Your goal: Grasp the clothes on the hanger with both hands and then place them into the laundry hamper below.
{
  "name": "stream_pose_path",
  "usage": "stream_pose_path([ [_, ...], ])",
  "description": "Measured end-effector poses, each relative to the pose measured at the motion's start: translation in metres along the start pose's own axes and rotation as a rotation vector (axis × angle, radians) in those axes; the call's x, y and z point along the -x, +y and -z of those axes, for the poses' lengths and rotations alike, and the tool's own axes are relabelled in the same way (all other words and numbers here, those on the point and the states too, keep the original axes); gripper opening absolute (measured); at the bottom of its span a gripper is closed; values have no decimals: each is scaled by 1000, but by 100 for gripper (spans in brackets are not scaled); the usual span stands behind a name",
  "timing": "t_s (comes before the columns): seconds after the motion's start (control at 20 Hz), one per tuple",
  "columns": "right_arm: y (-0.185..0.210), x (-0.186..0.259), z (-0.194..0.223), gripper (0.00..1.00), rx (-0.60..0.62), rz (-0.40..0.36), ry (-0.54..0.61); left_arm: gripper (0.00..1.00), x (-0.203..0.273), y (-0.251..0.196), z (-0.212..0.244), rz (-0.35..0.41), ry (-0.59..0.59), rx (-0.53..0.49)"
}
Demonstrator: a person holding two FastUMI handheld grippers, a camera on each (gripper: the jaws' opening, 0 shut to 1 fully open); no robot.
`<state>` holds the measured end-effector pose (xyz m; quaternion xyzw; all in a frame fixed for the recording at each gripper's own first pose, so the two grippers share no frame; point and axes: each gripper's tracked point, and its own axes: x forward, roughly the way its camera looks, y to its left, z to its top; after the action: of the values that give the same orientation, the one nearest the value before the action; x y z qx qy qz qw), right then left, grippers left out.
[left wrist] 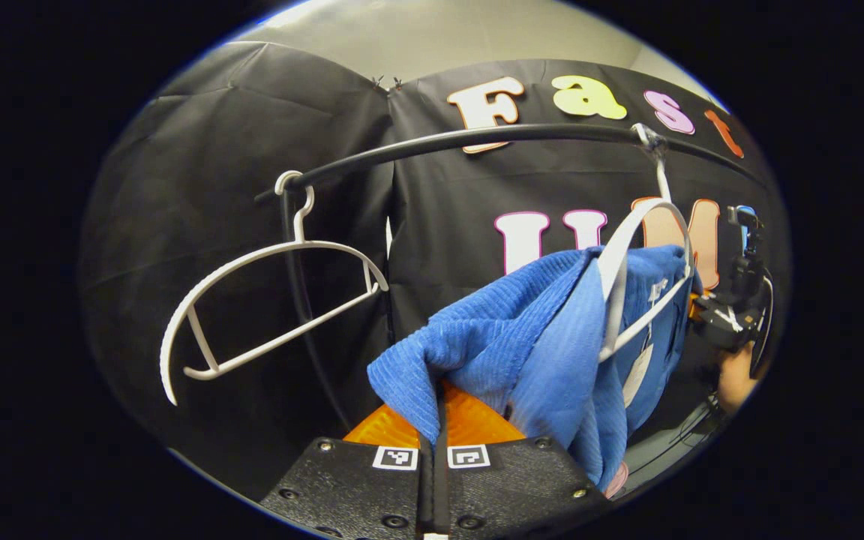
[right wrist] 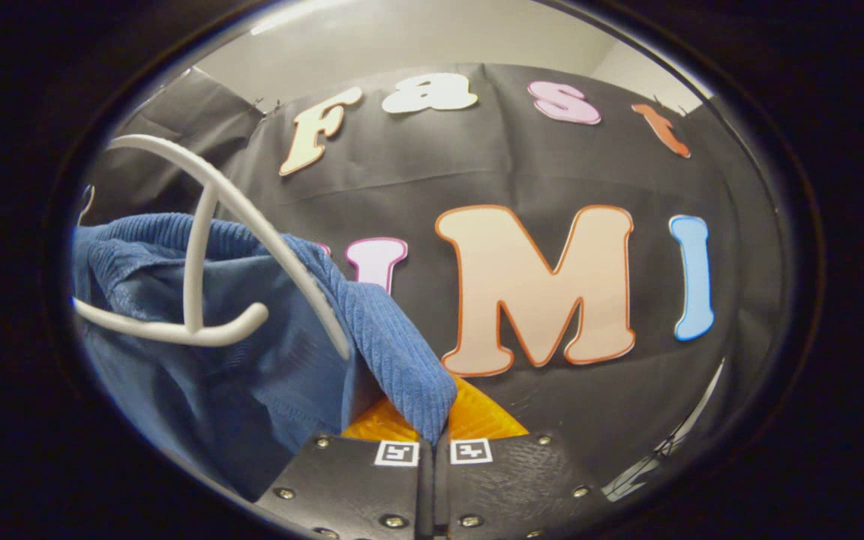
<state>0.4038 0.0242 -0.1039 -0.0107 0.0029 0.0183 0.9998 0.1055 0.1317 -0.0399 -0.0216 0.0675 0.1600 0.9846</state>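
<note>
A blue ribbed garment (left wrist: 522, 337) hangs half off a white hanger (left wrist: 619, 277) on the black rail (left wrist: 477, 139). My left gripper (left wrist: 438, 420) is shut on one corner of the cloth, which is pulled out toward the camera. In the right gripper view the same blue garment (right wrist: 252, 352) drapes under the white hanger (right wrist: 252, 217), and my right gripper (right wrist: 432, 420) is shut on its other corner. The right gripper (left wrist: 736, 300) and the hand holding it show at the far right of the left gripper view, beyond the garment.
An empty white hanger (left wrist: 267, 300) hangs at the left end of the rail, beside a black upright pole (left wrist: 293, 300). The black cloth wall stands close behind the rail.
</note>
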Motion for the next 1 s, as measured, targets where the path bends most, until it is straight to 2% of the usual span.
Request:
stream_pose_path([
  [0.25, -10, 31, 79, 1, -33, -29, 181, 0, 7, -1, 57, -16, 114, 36],
  [0.35, -22, 54, 92, 1, -6, -19, 192, 0, 11, -4, 76, -2, 127, -14],
  [0.5, -18, 86, 113, 1, 8, -54, 237, 1, 21, -21, 123, 27, 238, 18],
  [0.7, -23, 118, 115, 1, 59, -89, 261, 1, 37, -32, 137, 16, 268, -81],
  [1.0, -34, 163, 97, 1, 50, -140, 300, 1, 46, -65, 117, 73, 233, -78],
])
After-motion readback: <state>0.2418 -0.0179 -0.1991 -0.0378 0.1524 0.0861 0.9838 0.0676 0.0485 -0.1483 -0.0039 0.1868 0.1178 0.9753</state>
